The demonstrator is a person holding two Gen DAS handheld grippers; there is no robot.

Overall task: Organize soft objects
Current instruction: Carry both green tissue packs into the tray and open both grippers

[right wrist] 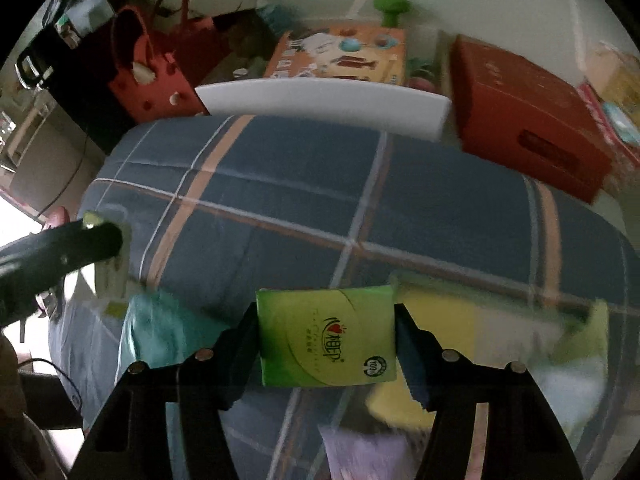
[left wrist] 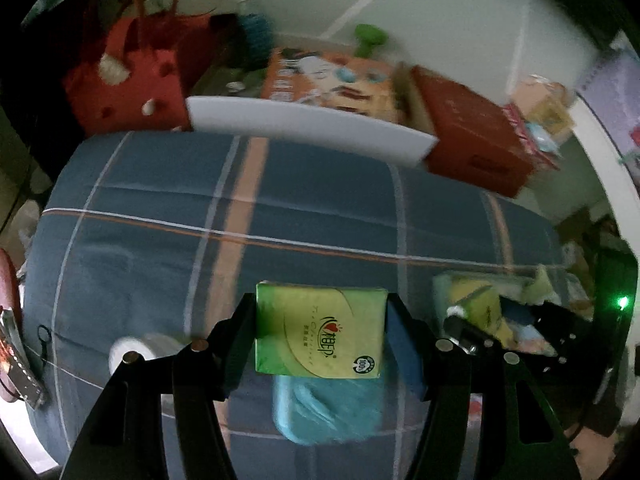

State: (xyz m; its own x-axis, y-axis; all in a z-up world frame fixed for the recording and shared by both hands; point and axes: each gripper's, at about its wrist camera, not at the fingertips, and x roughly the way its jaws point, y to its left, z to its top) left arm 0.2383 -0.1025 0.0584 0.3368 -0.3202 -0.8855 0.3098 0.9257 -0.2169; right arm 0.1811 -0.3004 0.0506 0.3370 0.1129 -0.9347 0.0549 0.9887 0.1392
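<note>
My left gripper (left wrist: 320,332) is shut on a green tissue pack (left wrist: 320,330), held above the blue plaid bedspread (left wrist: 280,200). Under it lie a teal pack (left wrist: 326,410) and a white roll (left wrist: 132,350). In the left wrist view the other gripper (left wrist: 532,328) shows at the right over yellow and pale soft items (left wrist: 476,296). My right gripper (right wrist: 326,338) is shut on a second green tissue pack (right wrist: 326,336), lifted over the bed. Below it lie yellow sponges (right wrist: 440,312), a lilac cloth (right wrist: 360,452) and a teal pack (right wrist: 168,328). The left gripper's finger (right wrist: 80,240) shows at the left.
Behind the bed stand a white board (left wrist: 304,124), a red box (left wrist: 476,136), an orange printed box (left wrist: 328,80) and a red bag (left wrist: 128,84). A green object (right wrist: 390,8) sits near the wall. Clutter fills the right side beyond the bed.
</note>
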